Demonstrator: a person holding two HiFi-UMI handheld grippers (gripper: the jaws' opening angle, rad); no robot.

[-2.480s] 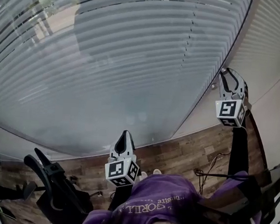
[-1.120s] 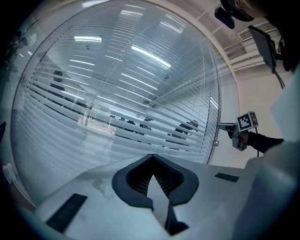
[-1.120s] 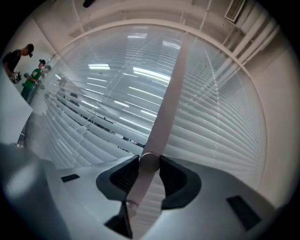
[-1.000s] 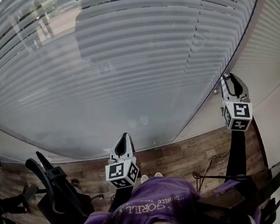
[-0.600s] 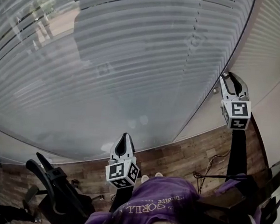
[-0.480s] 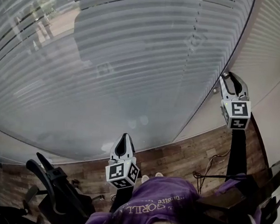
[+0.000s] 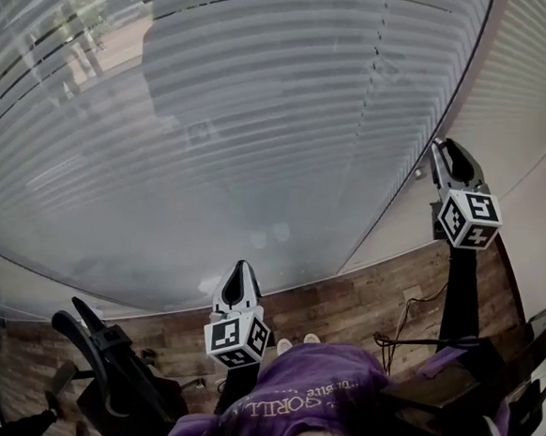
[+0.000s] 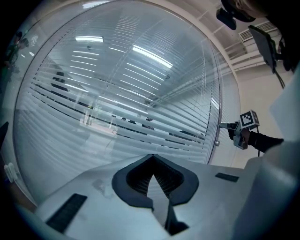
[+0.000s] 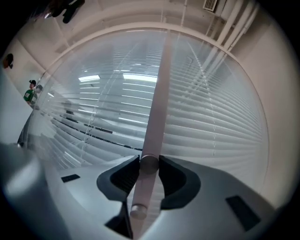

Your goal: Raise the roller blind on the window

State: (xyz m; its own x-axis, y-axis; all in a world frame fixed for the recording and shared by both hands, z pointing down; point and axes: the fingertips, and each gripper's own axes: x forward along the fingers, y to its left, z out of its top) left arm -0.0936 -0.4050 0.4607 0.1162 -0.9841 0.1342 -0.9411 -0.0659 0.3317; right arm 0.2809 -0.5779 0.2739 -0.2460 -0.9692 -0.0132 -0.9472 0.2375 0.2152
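My right gripper [image 7: 445, 153] clamped on the blind [image 7: 262, 117]'s wand [image 9: 157, 103]
The wand runs up between my right jaws, near the blind's right edge; my left gripper [image 7: 240, 274] hangs low before the slats, jaws together on nothing, wood floor [image 7: 360, 304] below

- Your left gripper [image 7: 241, 274] sits low and near, just in front of your chest, tips pointing at the far side, jaws pressed together with nothing between them.
- Your right gripper [image 7: 450, 160] is up at the far right on an outstretched, dark-sleeved right arm [image 7: 462, 293], jaws clamped on a pale wand [image 9: 154, 117].
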